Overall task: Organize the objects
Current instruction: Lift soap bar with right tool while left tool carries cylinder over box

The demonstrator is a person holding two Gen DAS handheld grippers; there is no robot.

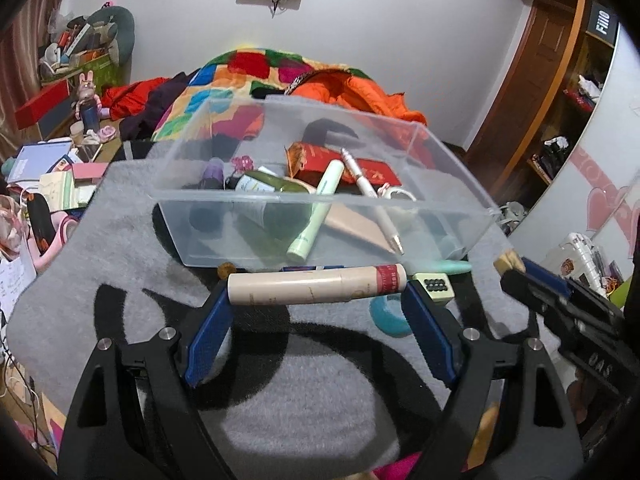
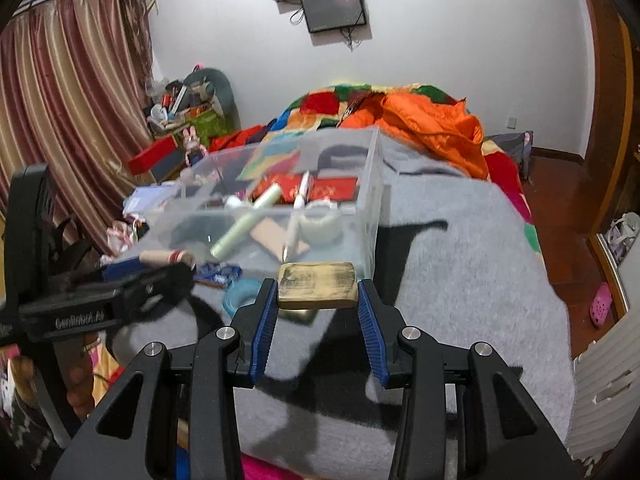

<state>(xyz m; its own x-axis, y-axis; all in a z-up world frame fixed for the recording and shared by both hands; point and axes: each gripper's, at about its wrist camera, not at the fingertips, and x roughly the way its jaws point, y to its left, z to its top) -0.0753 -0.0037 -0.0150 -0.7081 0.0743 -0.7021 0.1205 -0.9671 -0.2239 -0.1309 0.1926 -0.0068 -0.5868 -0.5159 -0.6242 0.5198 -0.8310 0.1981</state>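
While both grippers hang over the grey blanket (image 2: 460, 264) on the bed, each already carries something. Nearest in the left wrist view, the left gripper (image 1: 318, 290) has its fingers clamped on the 2 ends of a beige cylindrical tube with a red band (image 1: 318, 289), held crosswise. Gripped end to end, a smooth, light, rigid tube like this could probably swing or slip out, so a hold nearer its middle would be safer. In the right wrist view the right gripper (image 2: 317, 288) has its fingers pressed on the short sides of a flat, worn, yellowish-brown rectangular block (image 2: 317, 285); it looks stiff and compact, and the side hold seems secure. Both grippers tilt forward and down toward the clear plastic rectangular bin (image 1: 452, 196), which sits just beyond them on the blanket and already holds a pale green tube (image 1: 316, 216), a white pen (image 1: 370, 200), a dark green bottle (image 1: 276, 190) and red packets (image 1: 368, 172). A teal ring (image 1: 386, 314) and a white tile with dark dots (image 1: 434, 286) lie loose on the blanket near the bin's near wall.
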